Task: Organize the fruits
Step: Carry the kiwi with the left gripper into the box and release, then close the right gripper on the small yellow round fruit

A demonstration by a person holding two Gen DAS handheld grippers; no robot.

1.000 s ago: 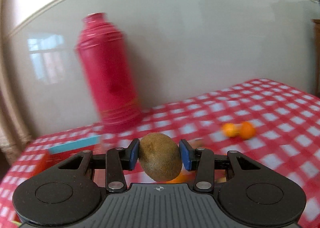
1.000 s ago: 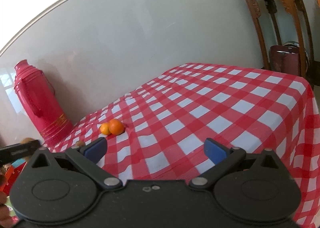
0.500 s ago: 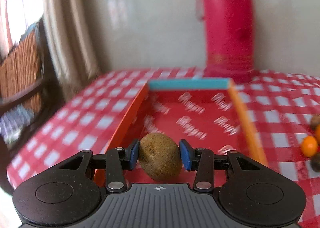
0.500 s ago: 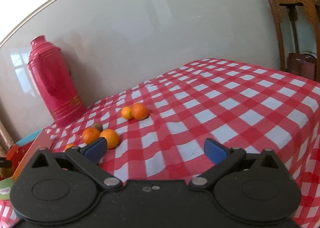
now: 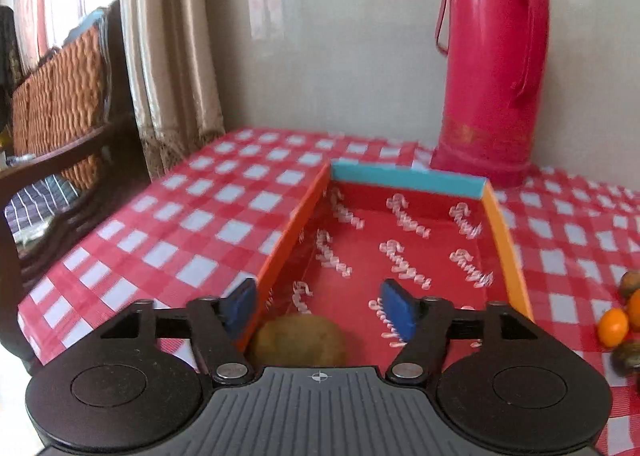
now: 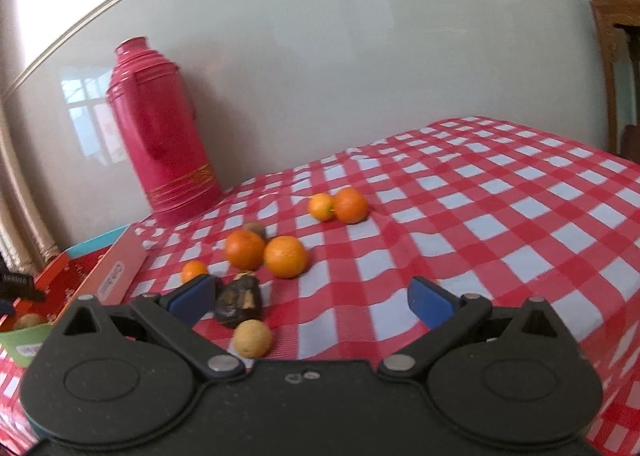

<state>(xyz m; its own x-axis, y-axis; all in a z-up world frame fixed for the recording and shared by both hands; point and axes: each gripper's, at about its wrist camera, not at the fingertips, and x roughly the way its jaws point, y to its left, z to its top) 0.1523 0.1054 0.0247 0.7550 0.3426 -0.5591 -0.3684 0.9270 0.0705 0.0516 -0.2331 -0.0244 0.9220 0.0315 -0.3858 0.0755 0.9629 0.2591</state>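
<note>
Since the earlier frame the left tool point(image 5: 318, 306) has swung away from the flask to the red box, and the kiwi it was clamping is now dropping free

In the left wrist view, the tool's jaws are opening, the blue pads point(image 5: 239, 306) standing clear of the kiwi point(image 5: 300, 339), which is lying just below them inside the red box point(image 5: 400, 256), at its near end against the orange left wall. The box is sitting near the bench's back edge, just in front of the pink flask point(image 5: 490, 67). The tool is pointing forward and somewhat downward along the box. The kiwi is probably light, slightly soft and fuzzy, so easy to hold across its middle but easy to bruise

In the right wrist view, the right tool point(image 6: 310, 300) is hovering released, nothing between its jaws, tilted gently down over the loose fruit on the checked bench point(image 6: 500, 215). Two oranges point(image 6: 266, 256) are sitting mid-bench, a smaller pair point(image 6: 340, 205) farther back, a dark fruit point(image 6: 238, 304) and a pale round fruit point(image 6: 252, 338) nearest the tool. The oranges look firm and round, likely to roll; gripping across the widest part seems best
</note>
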